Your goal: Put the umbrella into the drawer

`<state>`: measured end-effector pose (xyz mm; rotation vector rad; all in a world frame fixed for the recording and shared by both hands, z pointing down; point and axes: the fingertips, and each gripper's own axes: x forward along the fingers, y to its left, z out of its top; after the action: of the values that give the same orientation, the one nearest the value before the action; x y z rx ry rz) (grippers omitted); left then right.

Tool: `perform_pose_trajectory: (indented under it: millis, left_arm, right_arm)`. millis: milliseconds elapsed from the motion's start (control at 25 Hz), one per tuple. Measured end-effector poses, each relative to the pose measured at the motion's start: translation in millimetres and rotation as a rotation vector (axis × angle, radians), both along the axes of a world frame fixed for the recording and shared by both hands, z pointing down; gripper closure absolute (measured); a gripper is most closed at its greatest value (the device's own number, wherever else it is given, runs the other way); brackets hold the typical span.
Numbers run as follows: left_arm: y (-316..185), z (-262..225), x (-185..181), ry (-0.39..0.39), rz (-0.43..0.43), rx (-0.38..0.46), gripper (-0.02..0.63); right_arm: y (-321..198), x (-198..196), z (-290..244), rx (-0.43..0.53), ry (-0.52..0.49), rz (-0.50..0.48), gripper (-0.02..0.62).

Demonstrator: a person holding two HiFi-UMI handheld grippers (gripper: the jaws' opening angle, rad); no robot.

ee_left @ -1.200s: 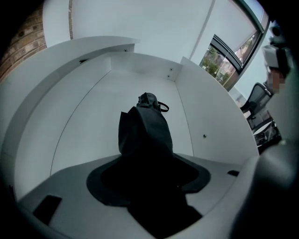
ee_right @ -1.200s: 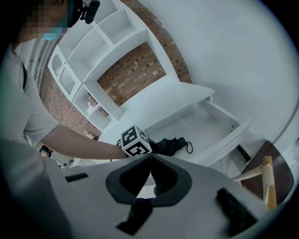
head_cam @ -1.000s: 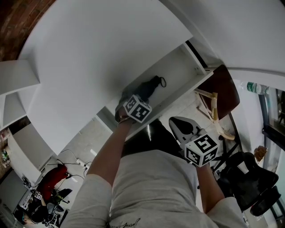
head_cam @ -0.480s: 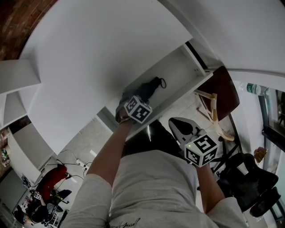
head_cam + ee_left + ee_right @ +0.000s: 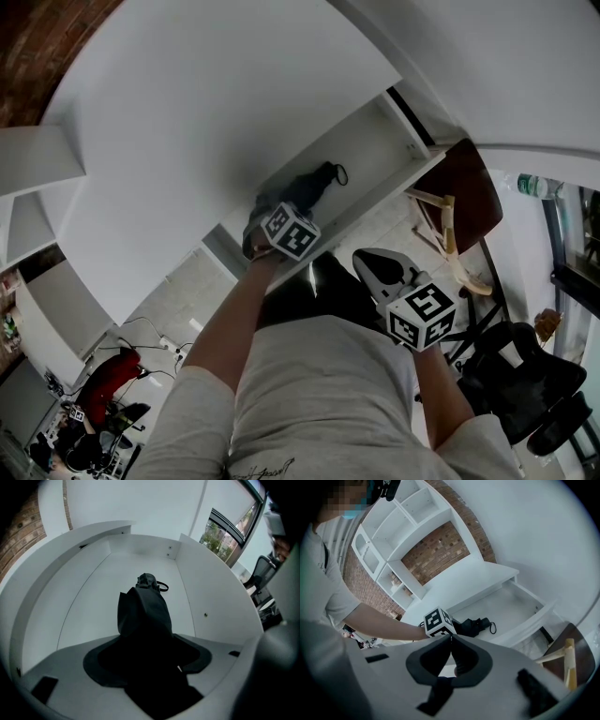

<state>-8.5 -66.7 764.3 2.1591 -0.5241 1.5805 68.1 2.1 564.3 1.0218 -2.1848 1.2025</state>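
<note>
Your folded black umbrella already lies inside the open white drawer. Its long axis runs straight out from your left gripper along the drawer's length, and the handle end with its wrist strap points away towards the far wall. The left gripper's jaws are clamped on the umbrella's near end, so the coming move looks like a plain release and a pull back along that same line. Your right gripper hangs back, well apart from the drawer, its jaws together on nothing.
</note>
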Motion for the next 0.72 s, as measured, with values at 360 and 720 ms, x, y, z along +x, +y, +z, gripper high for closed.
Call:
perform_pose_trajectory:
  millis: [360, 720]
  left_arm:
    - [1.4, -5.3, -3.1, -0.011, 0.006, 0.022, 0.295]
    - [-1.3, -16.4, -7.2, -0.008, -0.007, 0.049, 0.295]
  right_arm:
    - [1.2, -0.7, -3.6, 0.01, -0.005, -0.01, 0.566]
    - [-2.7, -5.0, -9.3, 0.031, -0.007, -0.019, 0.566]
